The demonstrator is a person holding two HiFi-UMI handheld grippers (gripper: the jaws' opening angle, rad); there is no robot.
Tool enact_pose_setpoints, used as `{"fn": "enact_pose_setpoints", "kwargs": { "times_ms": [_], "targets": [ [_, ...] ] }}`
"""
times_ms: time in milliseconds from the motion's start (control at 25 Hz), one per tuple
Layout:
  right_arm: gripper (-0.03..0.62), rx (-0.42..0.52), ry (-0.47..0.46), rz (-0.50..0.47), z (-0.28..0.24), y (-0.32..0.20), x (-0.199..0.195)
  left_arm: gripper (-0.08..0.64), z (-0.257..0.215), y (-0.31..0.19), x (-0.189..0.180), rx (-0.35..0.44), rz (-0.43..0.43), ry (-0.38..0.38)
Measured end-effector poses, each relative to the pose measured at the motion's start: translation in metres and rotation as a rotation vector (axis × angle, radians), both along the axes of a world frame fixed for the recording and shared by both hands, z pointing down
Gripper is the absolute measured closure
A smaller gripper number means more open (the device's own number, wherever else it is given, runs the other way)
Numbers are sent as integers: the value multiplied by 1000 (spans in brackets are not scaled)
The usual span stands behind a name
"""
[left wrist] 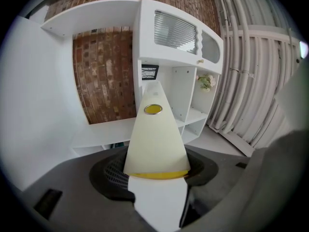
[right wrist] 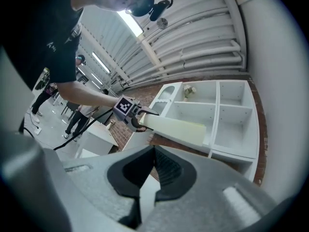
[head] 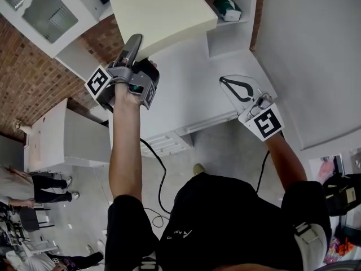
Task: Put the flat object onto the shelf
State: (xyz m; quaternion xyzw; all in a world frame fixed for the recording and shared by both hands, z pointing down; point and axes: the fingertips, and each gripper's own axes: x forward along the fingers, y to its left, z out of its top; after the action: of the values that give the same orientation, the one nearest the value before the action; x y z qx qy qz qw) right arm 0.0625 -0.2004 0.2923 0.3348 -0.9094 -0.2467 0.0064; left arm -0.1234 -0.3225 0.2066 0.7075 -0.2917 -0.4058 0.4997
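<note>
The flat object is a cream board (head: 162, 13) with a yellow edge. My left gripper (head: 137, 51) is shut on its near end and holds it raised toward the white shelf unit (head: 232, 35). In the left gripper view the board (left wrist: 157, 139) runs from the jaws (left wrist: 157, 180) out toward the shelf compartments (left wrist: 192, 115), with a yellow round spot (left wrist: 153, 109) near its far end. My right gripper (head: 230, 84) hangs lower right, shut and empty. In the right gripper view its jaws (right wrist: 153, 151) are closed, and beyond them the board (right wrist: 176, 129) lies in front of the shelf unit (right wrist: 231, 120).
A green item (head: 227, 5) sits in one shelf compartment, and flowers (left wrist: 206, 81) and a framed picture (left wrist: 149, 72) in others. A brick wall (head: 28, 89) stands behind. A white cabinet (head: 67, 137) is at the left, people (head: 34, 188) beyond it. A black cable (head: 161, 174) trails down.
</note>
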Motion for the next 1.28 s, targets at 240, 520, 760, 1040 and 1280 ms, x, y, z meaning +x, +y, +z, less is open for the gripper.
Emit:
{"fn": "enact_pose_setpoints", "kwargs": {
  "times_ms": [240, 520, 760, 1040, 1280],
  "targets": [
    [589, 261, 152, 103, -45, -38, -50, 285, -12, -37, -28, -18, 6, -7],
    [494, 532, 388, 260, -93, -94, -94, 284, -30, -76, -49, -25, 19, 6],
    [450, 614, 501, 317, -115, -131, -114, 284, -34, -99, -52, -48, 28, 6],
    [295, 665, 668, 361, -103, -168, -126, 282, -33, -109, -54, -46, 24, 21],
    [222, 746, 769, 431, -90, -205, -133, 280, -29, -117, -57, -37, 4, 25]
  ]
}}
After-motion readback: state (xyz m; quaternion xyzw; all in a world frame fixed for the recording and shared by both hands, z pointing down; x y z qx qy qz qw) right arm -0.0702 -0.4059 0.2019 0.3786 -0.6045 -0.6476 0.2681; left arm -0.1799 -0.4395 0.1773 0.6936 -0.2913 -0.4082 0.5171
